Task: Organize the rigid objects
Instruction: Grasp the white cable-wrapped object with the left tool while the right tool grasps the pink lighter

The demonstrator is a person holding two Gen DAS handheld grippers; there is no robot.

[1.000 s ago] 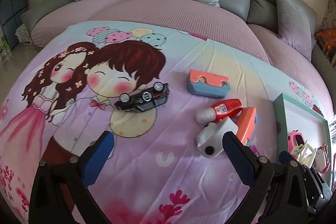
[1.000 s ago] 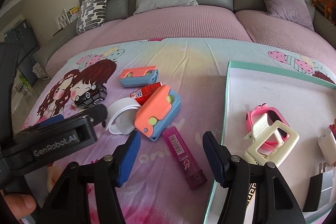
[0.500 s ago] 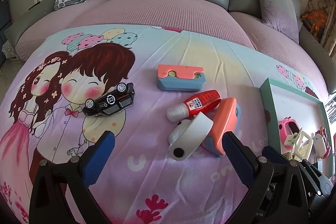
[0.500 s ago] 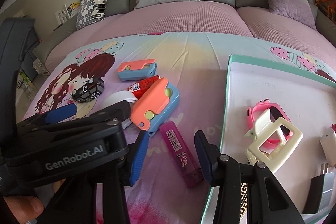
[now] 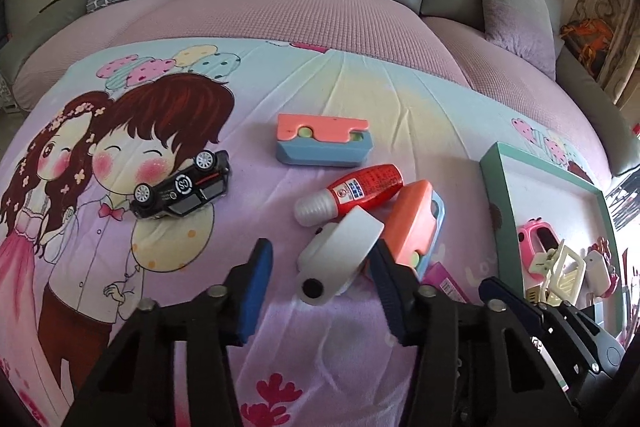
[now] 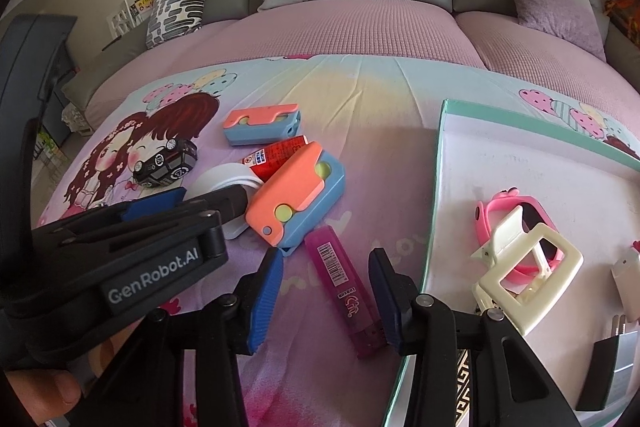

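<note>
Now lowered closer: left gripper (image 5: pixel 316 267) open astride the white tape dispenser (image 5: pixel 338 259); right gripper (image 6: pixel 324 291) narrowed, still open, around the purple lighter (image 6: pixel 344 287) beside the tray (image 6: pixel 438 187). Twin grasps probably imminent.

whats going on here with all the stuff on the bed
A person is tidying small items off a cartoon bedsheet into a green-rimmed tray, one gripper in each hand. The left gripper is open, its fingers on either side of a white tape dispenser. The right gripper is open over a purple lighter beside the tray. A pink watch and a cream hair clip already sit in the tray. A toy car and a red glue bottle lie loose.
</note>
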